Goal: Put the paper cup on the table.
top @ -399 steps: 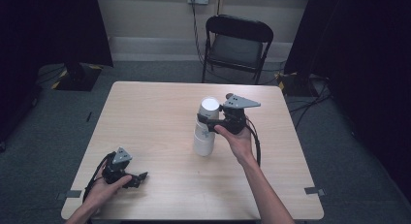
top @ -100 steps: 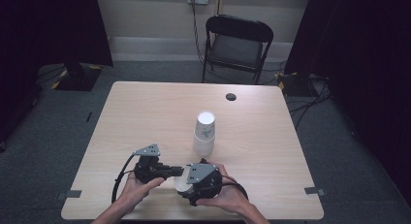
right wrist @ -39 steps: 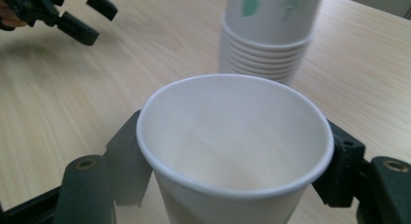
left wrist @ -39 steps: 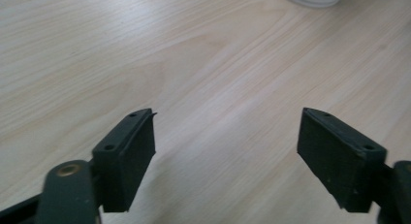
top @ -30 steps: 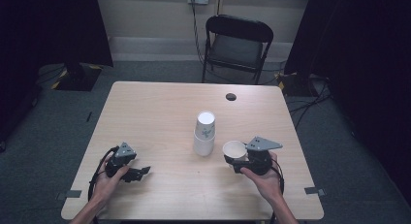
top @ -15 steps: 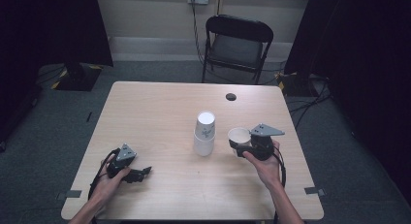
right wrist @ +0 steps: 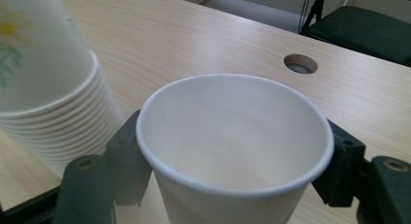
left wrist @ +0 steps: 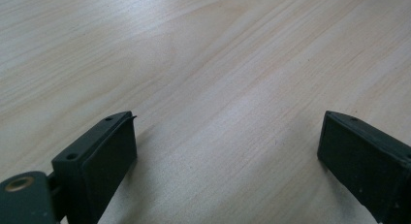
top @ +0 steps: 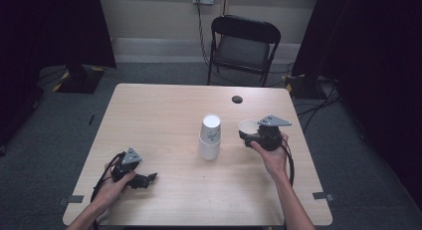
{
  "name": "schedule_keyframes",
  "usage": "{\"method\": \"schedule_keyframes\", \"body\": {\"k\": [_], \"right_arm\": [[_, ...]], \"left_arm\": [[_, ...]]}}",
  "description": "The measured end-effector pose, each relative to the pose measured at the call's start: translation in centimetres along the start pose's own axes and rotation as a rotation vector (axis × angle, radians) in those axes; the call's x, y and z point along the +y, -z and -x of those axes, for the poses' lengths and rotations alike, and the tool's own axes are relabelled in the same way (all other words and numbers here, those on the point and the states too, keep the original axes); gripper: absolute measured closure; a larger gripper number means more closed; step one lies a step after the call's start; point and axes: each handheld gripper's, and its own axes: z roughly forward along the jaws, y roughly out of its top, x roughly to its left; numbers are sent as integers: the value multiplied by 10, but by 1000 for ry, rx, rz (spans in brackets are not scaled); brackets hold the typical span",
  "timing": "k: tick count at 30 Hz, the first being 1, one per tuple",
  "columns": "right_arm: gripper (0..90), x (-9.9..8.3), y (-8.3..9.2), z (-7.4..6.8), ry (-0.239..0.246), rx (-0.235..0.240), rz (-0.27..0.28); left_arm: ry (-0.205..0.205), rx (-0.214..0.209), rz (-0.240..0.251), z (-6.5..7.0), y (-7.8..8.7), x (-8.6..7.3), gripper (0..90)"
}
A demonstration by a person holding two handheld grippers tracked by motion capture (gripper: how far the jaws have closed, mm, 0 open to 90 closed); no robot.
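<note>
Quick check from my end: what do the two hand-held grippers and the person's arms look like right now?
Both are black. The left hand-held gripper and right hand-held gripper each carry a grey three-cornered plate on top and trail a black cable. The jaws are flat, rectangular black blocks with small screw holes. The forearms are bare, with no sleeves in view.

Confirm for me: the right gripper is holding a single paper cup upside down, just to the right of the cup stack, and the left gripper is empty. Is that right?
Not quite. The paper cup in the right gripper is upright, its open mouth facing up, as the right gripper view shows. The rest holds: it sits right of the cup stack, and the left gripper is empty.
</note>
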Motion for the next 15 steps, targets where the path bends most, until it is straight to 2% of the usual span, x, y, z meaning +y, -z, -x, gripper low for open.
{"method": "schedule_keyframes", "body": {"k": [4, 6, 9, 11, 15], "right_arm": [[284, -1, -10, 6, -5, -19, -29], [284, -1, -15, 9, -19, -25, -21], [280, 0, -22, 12, -17, -41, -24], [279, -2, -28, 16, -32, -52, -24], [278, -4, -34, 22, -45, -54, -32]], "left_arm": [[2, -3, -4, 0, -1, 1, 46], [0, -2, -4, 0, -1, 1, 45], [-11, -17, -12, 0, -2, 1, 32], [-21, -29, -18, 0, -4, 2, 0], [-25, -31, -19, -1, -4, 3, 0]]}}
